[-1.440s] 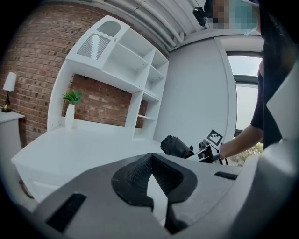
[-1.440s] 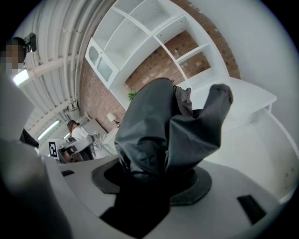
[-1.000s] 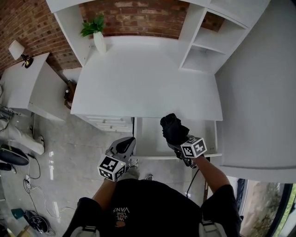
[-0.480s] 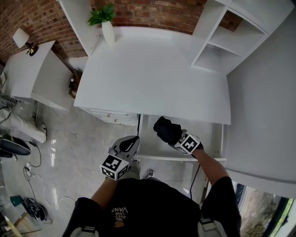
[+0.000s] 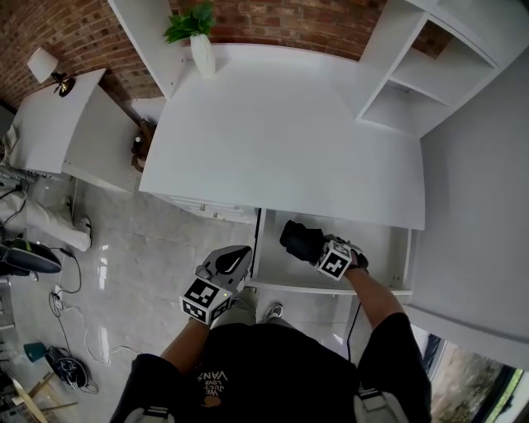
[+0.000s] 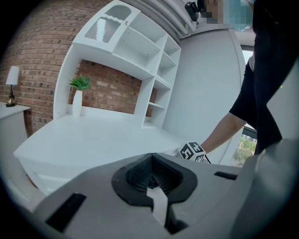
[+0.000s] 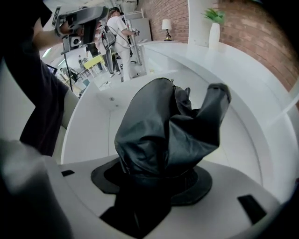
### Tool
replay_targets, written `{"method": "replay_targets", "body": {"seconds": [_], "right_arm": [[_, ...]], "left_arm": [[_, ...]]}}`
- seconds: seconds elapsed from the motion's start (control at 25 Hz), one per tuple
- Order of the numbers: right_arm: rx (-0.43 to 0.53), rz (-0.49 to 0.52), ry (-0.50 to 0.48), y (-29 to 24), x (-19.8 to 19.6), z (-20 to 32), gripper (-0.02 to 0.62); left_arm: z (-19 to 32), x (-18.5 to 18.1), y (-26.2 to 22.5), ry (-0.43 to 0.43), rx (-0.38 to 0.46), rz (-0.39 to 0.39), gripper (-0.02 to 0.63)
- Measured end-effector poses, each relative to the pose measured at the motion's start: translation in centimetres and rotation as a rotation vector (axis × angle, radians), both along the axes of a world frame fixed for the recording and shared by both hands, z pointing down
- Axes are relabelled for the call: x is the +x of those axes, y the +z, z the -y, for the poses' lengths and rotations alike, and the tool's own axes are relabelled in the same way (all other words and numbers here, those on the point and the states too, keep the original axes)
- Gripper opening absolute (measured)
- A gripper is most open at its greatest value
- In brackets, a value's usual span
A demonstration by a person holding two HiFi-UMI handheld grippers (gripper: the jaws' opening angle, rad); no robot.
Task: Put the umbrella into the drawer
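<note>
Overhead, umbrella (image 5: 299, 240) over drawer (image 5: 388, 248) — close up, right gripper (image 5: 318, 252) fingers (image 7: 205, 186) clamping it.

We get bright, even daylight in the head view; the white counter (image 5: 281, 140) is nearly blown out, with only soft shadows, and the glossy floor (image 5: 140, 264) carries pale reflections. Both gripper views bend hard toward dark, vignetted corners, their foreground is soft, and the black umbrella (image 7: 168, 126) reads dim, its folds faintly lit.

One umbrella (image 5: 297, 238), one drawer (image 5: 382, 248), left tongs (image 5: 240, 253), right tongs (image 5: 311, 247) (two total), one plant (image 5: 188, 21), one lamp (image 5: 45, 64).
</note>
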State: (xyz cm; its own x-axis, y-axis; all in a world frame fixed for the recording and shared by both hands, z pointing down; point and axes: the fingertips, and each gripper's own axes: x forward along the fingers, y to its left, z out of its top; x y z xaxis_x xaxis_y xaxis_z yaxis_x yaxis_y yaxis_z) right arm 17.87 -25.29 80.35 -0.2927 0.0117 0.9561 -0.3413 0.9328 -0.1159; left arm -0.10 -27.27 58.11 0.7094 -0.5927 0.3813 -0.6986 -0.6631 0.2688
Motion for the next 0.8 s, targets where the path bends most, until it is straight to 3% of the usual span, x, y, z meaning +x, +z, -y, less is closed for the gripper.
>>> {"method": "replay_targets", "body": {"seconds": [0.24, 0.68, 0.8], "right_arm": [[0.015, -0.04, -0.101, 1.4, 0.7, -0.1, 0.256], [0.003, -0.035, -0.083, 2.7, 0.8, -0.5, 0.262], [-0.005, -0.086, -0.095, 3.3, 1.2, -0.5, 0.274]], "left_arm": [[1.2, 1.0, 0.4, 0.035, -0.009, 0.005, 0.008], [1.1, 2.3, 1.5, 0.091, -0.032, 0.008, 0.008], [1.0, 2.2, 1.7, 0.097, -0.039, 0.013, 0.008]]}}
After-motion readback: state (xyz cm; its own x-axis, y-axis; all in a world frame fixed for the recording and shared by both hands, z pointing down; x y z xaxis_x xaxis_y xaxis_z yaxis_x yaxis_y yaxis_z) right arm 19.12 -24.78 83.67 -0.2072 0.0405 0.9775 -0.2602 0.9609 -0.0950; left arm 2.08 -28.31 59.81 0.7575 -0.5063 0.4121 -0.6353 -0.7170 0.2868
